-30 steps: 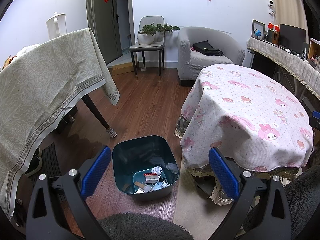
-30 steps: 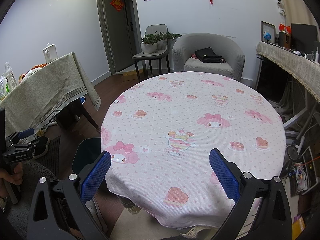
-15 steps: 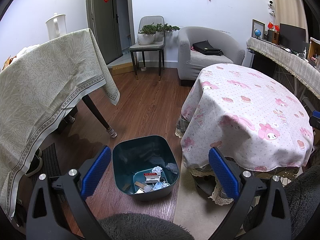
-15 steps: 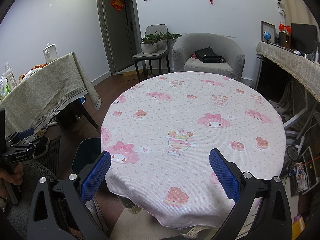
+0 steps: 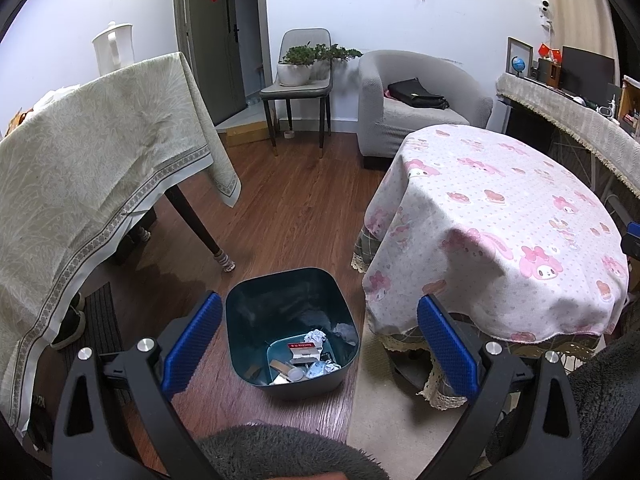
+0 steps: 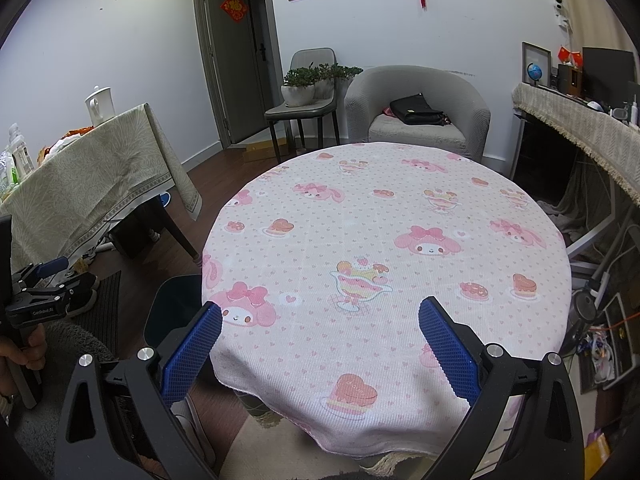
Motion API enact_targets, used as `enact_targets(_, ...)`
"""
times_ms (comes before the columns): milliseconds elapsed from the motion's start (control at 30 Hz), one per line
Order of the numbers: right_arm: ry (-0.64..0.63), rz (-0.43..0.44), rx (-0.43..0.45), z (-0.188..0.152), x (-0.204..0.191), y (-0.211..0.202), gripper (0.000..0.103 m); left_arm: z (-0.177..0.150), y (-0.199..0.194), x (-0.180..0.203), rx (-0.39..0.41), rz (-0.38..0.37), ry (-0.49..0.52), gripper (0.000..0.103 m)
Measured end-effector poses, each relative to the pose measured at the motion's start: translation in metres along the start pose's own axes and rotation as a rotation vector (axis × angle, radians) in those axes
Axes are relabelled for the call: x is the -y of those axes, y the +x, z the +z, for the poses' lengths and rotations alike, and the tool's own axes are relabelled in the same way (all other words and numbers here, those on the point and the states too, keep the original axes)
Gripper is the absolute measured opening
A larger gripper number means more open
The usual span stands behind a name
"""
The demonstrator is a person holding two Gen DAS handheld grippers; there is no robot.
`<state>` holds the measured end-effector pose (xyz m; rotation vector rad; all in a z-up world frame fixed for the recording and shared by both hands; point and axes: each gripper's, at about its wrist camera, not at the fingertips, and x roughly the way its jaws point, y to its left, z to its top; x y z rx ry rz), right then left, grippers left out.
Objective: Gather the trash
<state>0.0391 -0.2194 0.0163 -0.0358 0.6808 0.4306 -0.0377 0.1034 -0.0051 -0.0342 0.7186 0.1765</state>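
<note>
- left tool is spread wide with nothing between the blue pads, aimed down at the dark teal bin on the wood floor
- the trash is all sitting in the bottom of that bin: crumpled white paper, a small carton with a red stripe, a few other scraps I can't make out
- bin stands just left of the round bench with the pink cartoon cloth, right where the wood meets a beige rug
- right tool is also wide apart and holding nothing, hovering over the near edge of the same pink bench, whose top is bare cloth
- from the right view you can see the bin's rim poking out at the left side of the bench, and the other tool gripped in a hand at the far left edge
- another bench with a greenish cloth is off to the left, a white kettle on top
- back wall has a grey armchair with a black bag on the seat, plus a chair with potted plants on it
</note>
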Motion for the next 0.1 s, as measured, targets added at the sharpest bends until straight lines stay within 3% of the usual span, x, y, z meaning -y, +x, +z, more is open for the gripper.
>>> enact_targets(100,0.001,0.001,-0.001,0.0002,-0.0006,0.0002,0.100,0.0000,-0.0002,-0.0008,-0.001,0.001,-0.002,0.100)
